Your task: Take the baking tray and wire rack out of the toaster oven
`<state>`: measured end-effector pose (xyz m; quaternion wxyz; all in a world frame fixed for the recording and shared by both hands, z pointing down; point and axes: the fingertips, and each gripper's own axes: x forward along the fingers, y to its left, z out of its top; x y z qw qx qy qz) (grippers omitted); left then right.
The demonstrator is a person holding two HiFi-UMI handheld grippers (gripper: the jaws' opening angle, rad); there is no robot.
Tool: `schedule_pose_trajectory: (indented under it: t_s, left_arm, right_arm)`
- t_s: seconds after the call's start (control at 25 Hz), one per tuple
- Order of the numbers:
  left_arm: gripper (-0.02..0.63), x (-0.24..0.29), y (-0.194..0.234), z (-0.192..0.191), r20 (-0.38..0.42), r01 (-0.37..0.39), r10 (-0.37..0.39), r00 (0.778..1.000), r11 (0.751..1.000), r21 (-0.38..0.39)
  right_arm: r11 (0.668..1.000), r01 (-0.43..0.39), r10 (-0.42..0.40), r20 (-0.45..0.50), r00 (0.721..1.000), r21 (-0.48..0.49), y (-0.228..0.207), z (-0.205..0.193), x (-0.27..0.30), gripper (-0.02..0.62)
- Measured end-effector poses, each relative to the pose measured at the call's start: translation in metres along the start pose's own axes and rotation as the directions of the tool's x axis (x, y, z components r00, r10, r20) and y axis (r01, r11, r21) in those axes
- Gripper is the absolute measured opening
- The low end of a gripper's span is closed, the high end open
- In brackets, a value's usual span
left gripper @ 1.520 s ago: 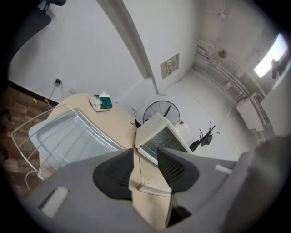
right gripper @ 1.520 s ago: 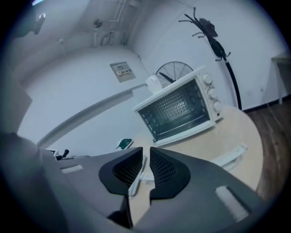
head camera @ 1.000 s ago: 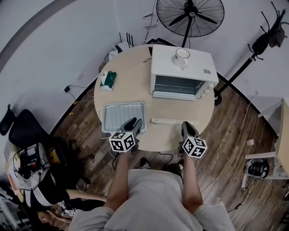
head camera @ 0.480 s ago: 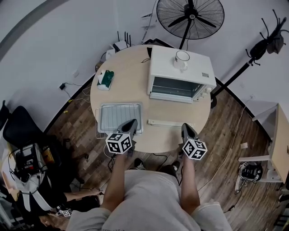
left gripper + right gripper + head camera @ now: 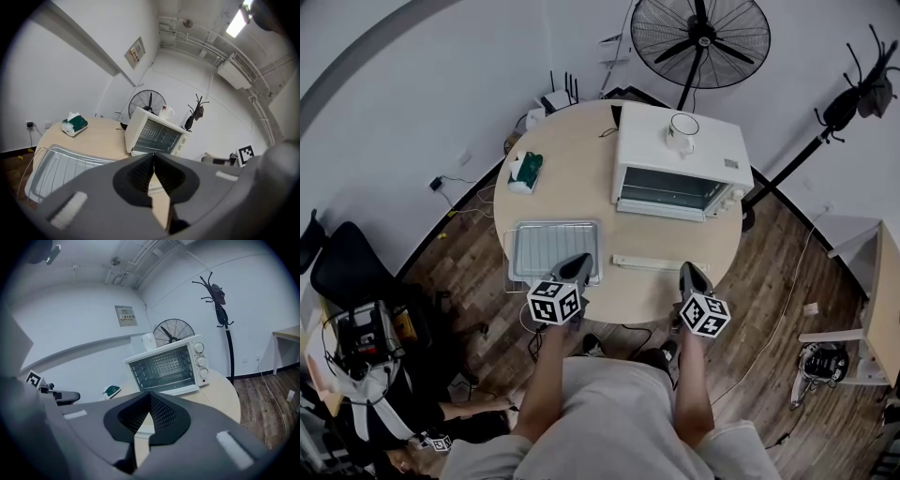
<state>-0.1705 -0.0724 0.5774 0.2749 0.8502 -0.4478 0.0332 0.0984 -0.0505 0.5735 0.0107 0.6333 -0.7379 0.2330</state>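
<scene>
**A:** What's where on the round table [image 5: 581, 187]?

**B:** The toaster oven [image 5: 680, 159] is on the far side. The baking tray [image 5: 516, 253] lies left of it, with the wire rack [image 5: 553, 246] in it.

**A:** And the grippers?

**B:** The left gripper [image 5: 581, 259] is over the tray's near right corner. The right gripper [image 5: 689, 268] is well apart from the tray. Both have their jaws pressed together, holding nothing.
</scene>
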Motion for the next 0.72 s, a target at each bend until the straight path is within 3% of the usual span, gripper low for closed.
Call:
schedule_pose_trajectory:
  t_s: [0.72]
  left_arm:
    - [0.055,-0.007,-0.013,-0.001,0.024,-0.004,0.003,1.0,1.0,0.028]
  right_arm:
    - [0.996,-0.069,0.067,-0.031,0.997,-0.058,0.03,-0.008,-0.001,-0.001]
